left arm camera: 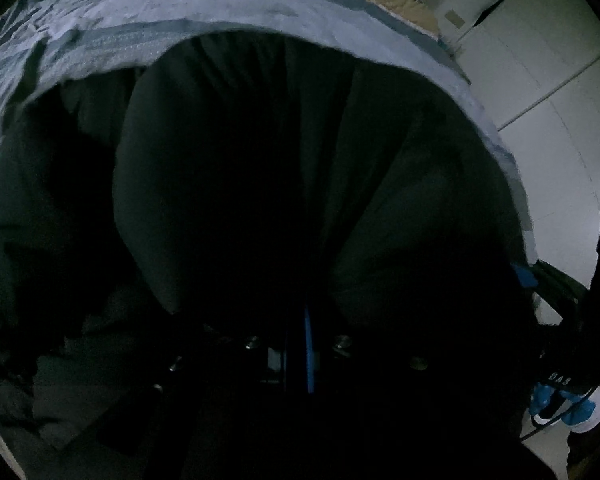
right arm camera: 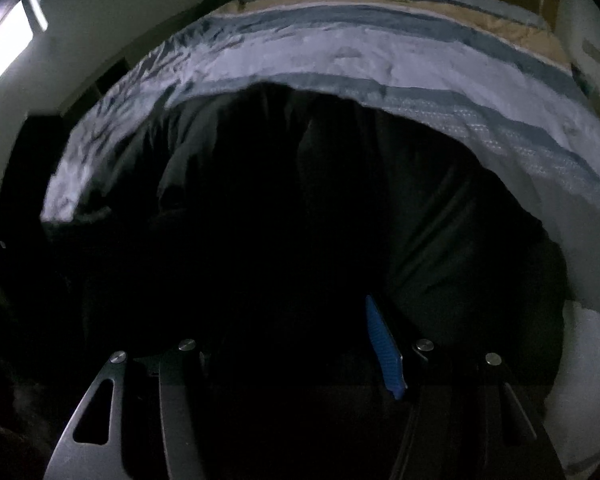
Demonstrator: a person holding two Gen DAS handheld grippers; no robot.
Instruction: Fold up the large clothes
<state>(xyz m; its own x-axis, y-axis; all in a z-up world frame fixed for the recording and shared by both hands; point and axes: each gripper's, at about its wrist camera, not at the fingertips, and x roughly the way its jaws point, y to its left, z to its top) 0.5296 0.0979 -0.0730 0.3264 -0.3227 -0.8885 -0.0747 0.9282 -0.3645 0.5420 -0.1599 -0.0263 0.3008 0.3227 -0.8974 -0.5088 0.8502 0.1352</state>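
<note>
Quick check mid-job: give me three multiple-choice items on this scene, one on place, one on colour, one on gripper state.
1. Where does the dark garment lie?
A. on the striped bedding
B. on a chair
C. in a basket

2. What colour is the pad on the right gripper?
A. red
B. blue
C. yellow

3. How do the left gripper's jaws stand?
A. wide open
B. shut
C. out of view

Answers:
1 A, the bedding frames the garment in both views.
2 B, a blue pad shows on one finger.
3 B, its fingers meet at the blue strip.
</note>
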